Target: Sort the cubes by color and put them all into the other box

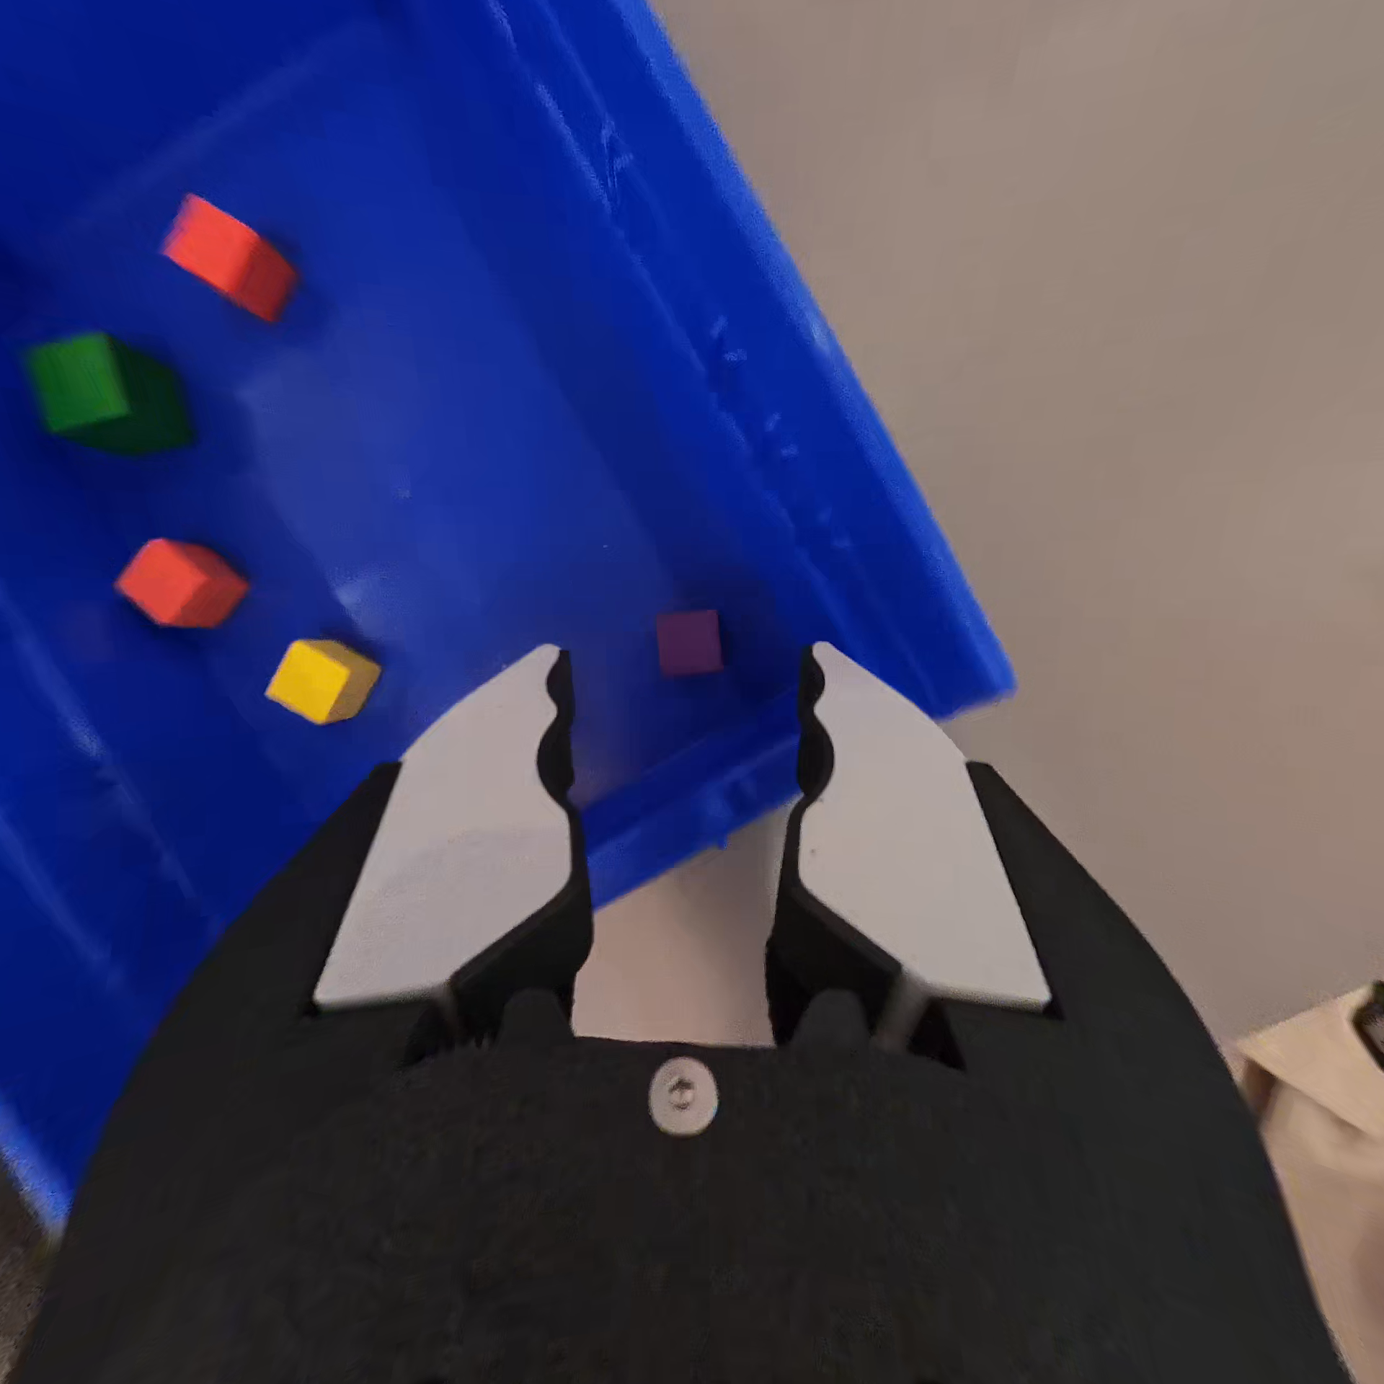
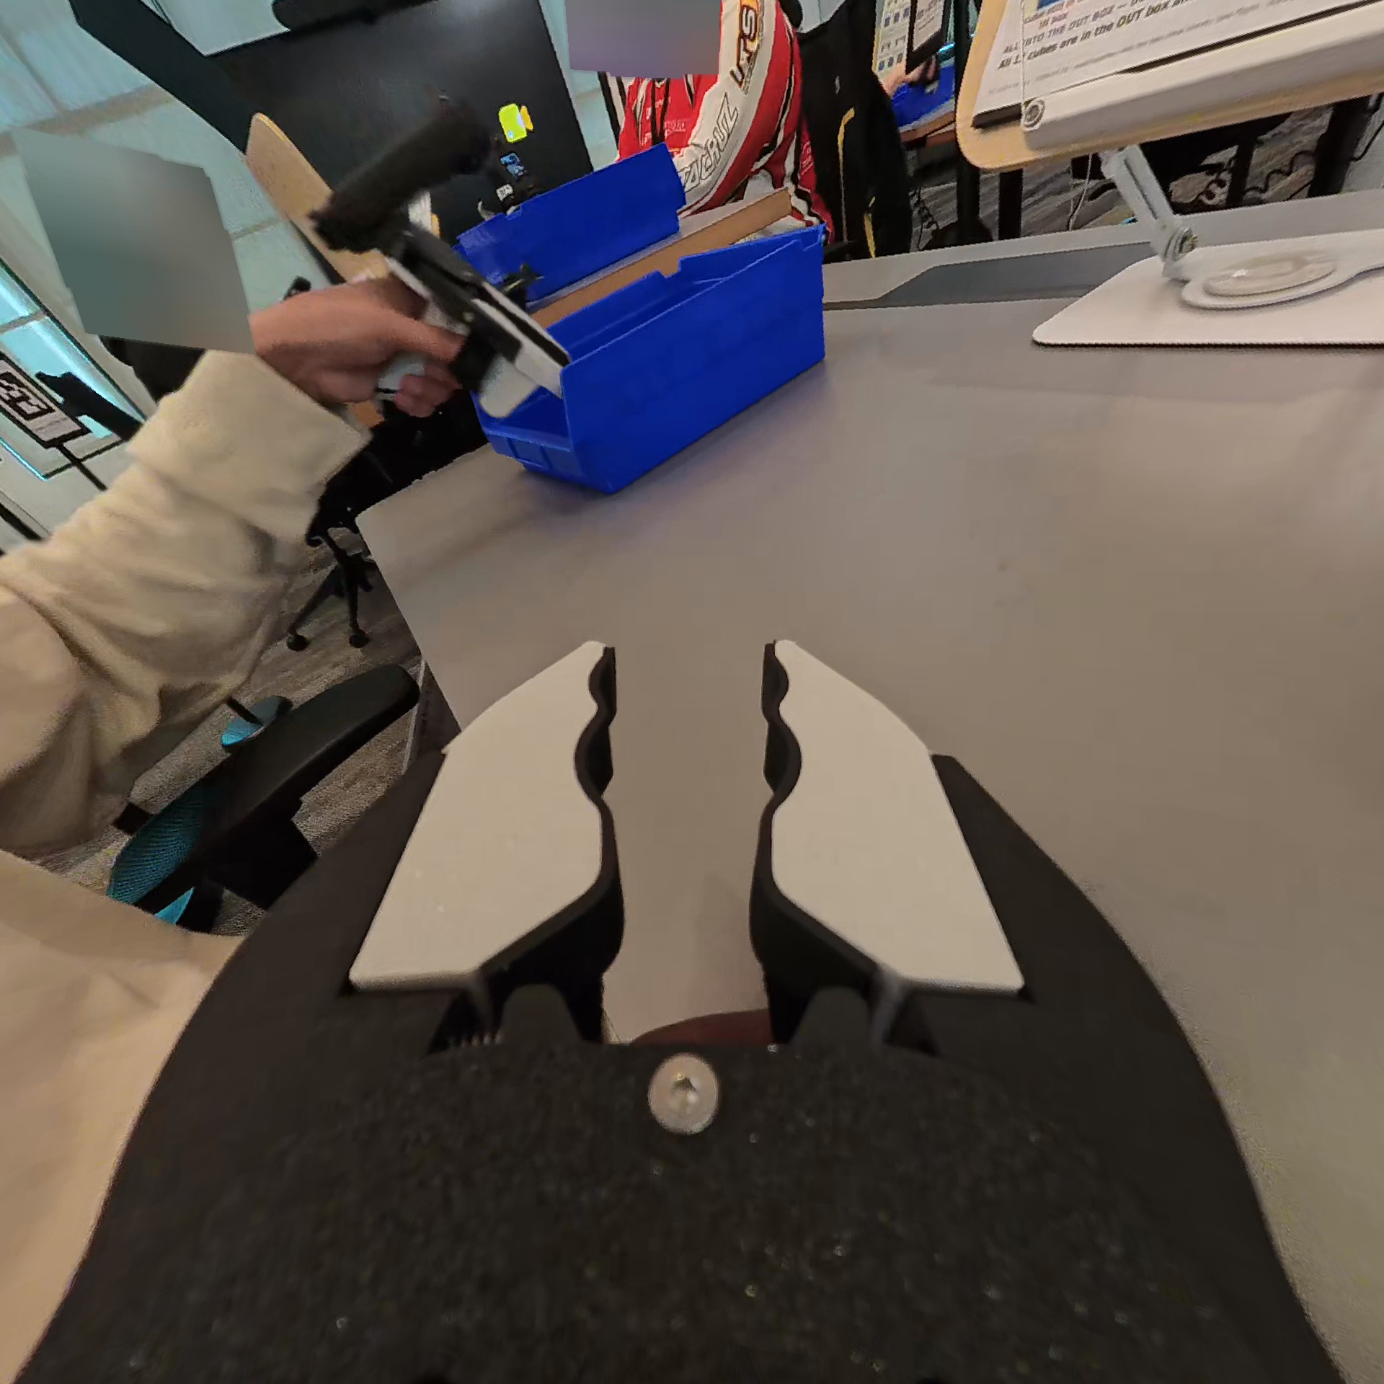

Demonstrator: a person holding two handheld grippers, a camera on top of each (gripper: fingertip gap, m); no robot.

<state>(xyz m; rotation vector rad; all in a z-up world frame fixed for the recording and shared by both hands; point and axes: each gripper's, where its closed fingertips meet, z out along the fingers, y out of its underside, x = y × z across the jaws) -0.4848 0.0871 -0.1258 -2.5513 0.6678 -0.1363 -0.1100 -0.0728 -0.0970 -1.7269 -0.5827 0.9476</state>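
In the left wrist view a blue box [image 1: 786, 389] holds two red cubes [image 1: 228, 258] [image 1: 182, 583], a green cube [image 1: 97, 389], a yellow cube [image 1: 322, 680] and a purple cube [image 1: 690, 642]. My left gripper [image 1: 685, 659] is open and empty, above the box's near corner, with the purple cube just past its tips. In the right wrist view my right gripper [image 2: 689, 651] is open and empty over the bare grey table [image 2: 973, 562]. Farther off there, the left gripper [image 2: 517, 352] hangs over the near blue box [image 2: 674, 374]; a second blue box [image 2: 584, 217] stands behind it.
A cardboard divider [image 2: 674, 255] lies between the two boxes. A white stand base [image 2: 1236, 292] sits at the table's right rear. The table's left edge [image 2: 397, 599] drops to office chairs [image 2: 262, 786]. A person in a red and white jacket [image 2: 734, 112] stands behind the boxes. One gripper's finger ends stand about 40 cm off the other's.
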